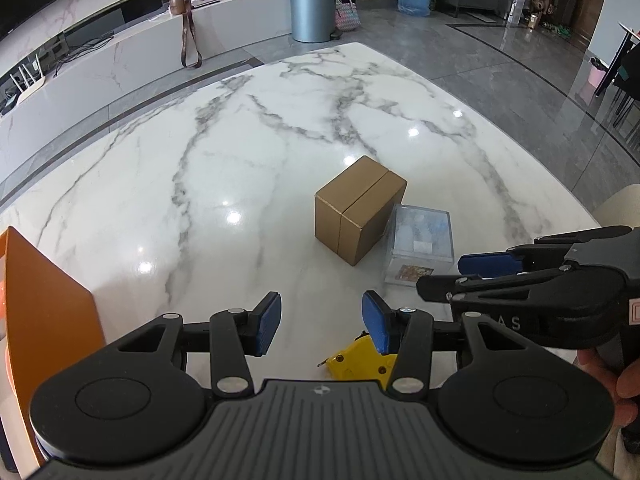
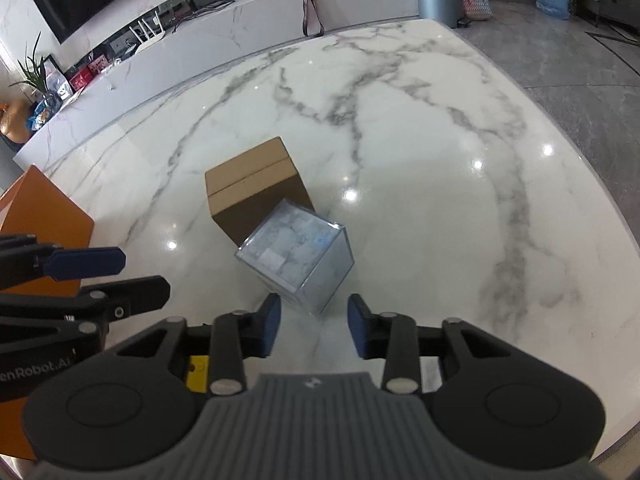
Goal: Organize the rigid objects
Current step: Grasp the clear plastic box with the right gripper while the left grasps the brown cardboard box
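A brown cardboard box [image 1: 356,210] [image 2: 256,188] stands on the white marble table [image 1: 240,160] [image 2: 420,160]. A clear plastic cube box [image 1: 420,244] [image 2: 298,254] sits against its near right side. A yellow object [image 1: 360,360] [image 2: 197,372] lies at the near edge, partly hidden under the grippers. My left gripper [image 1: 322,326] is open and empty, above the table in front of the cardboard box. My right gripper [image 2: 314,326] is open and empty, just short of the clear box. In the left wrist view the right gripper [image 1: 448,276] comes in from the right.
An orange box [image 1: 44,320] [image 2: 36,232] stands at the table's near left. The left gripper [image 2: 136,272] shows at the left of the right wrist view. Beyond the table are a low marble cabinet [image 1: 120,68], a grey bin [image 1: 312,4] and grey floor.
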Demonstrator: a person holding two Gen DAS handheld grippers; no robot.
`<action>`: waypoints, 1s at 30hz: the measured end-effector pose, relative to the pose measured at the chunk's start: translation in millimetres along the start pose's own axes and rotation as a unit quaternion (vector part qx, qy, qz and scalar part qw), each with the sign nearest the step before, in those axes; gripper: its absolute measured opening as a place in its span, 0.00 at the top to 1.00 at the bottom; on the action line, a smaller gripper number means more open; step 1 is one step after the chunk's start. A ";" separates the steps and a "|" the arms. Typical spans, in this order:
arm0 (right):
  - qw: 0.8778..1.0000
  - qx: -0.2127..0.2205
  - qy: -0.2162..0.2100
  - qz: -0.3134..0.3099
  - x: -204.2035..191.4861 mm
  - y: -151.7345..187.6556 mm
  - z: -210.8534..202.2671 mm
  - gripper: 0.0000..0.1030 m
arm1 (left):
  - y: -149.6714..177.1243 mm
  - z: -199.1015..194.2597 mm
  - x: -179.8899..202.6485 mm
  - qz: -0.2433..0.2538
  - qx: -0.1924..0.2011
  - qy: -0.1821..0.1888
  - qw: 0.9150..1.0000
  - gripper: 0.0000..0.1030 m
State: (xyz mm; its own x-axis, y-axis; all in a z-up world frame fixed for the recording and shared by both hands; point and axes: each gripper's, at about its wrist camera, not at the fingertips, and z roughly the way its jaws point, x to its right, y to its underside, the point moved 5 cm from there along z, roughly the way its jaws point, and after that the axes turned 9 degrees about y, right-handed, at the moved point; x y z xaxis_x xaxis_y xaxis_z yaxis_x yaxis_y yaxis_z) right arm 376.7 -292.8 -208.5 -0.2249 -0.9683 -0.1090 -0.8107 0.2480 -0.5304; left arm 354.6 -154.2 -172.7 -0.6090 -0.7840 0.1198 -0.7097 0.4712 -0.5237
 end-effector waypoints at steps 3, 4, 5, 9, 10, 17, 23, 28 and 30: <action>1.000 -0.003 -0.001 -0.019 -6.1 0.5 1.5 0.57 | -0.6 1.4 -3.1 -0.001 -0.001 0.001 1.000 0.46; 1.000 0.000 -0.004 -0.024 -8.0 0.5 0.6 0.56 | -1.2 1.2 -4.0 -0.001 0.000 0.002 1.000 0.46; 1.000 0.008 -0.003 -0.028 -9.5 0.3 -2.1 0.55 | -1.8 0.8 -4.4 -0.001 0.002 0.005 1.000 0.46; 0.999 0.029 0.011 -0.037 -9.3 -7.3 -2.9 0.38 | -4.8 -1.0 -5.5 0.009 0.006 0.012 1.000 0.46; 0.999 0.036 0.019 -0.036 -7.1 -10.6 -3.0 0.36 | -6.0 -0.9 -5.9 0.010 0.008 0.012 1.000 0.46; 0.995 0.081 0.013 -0.056 -6.6 -26.5 -1.5 0.30 | -18.7 1.4 -11.0 0.009 0.021 0.015 1.000 0.46; 0.996 0.078 -0.021 -0.038 -0.5 -31.5 3.9 0.38 | -35.9 5.7 -6.0 0.024 0.027 0.025 0.999 0.44; 0.995 0.100 0.022 -0.017 11.8 -33.5 0.7 0.49 | -46.8 14.7 4.2 0.067 0.019 0.039 0.997 0.40; 0.995 0.100 0.017 0.001 17.9 -33.8 -0.4 0.58 | -49.7 18.6 8.2 0.093 0.013 0.046 0.995 0.39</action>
State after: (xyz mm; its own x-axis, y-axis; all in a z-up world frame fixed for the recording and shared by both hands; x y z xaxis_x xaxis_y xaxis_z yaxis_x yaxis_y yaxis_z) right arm 399.9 -318.5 -192.2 -0.2475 -0.9652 -0.0842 -0.6869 0.2361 -0.6873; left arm 391.5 -191.6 -161.4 -0.7590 -0.6442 0.0946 -0.5736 0.5928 -0.5653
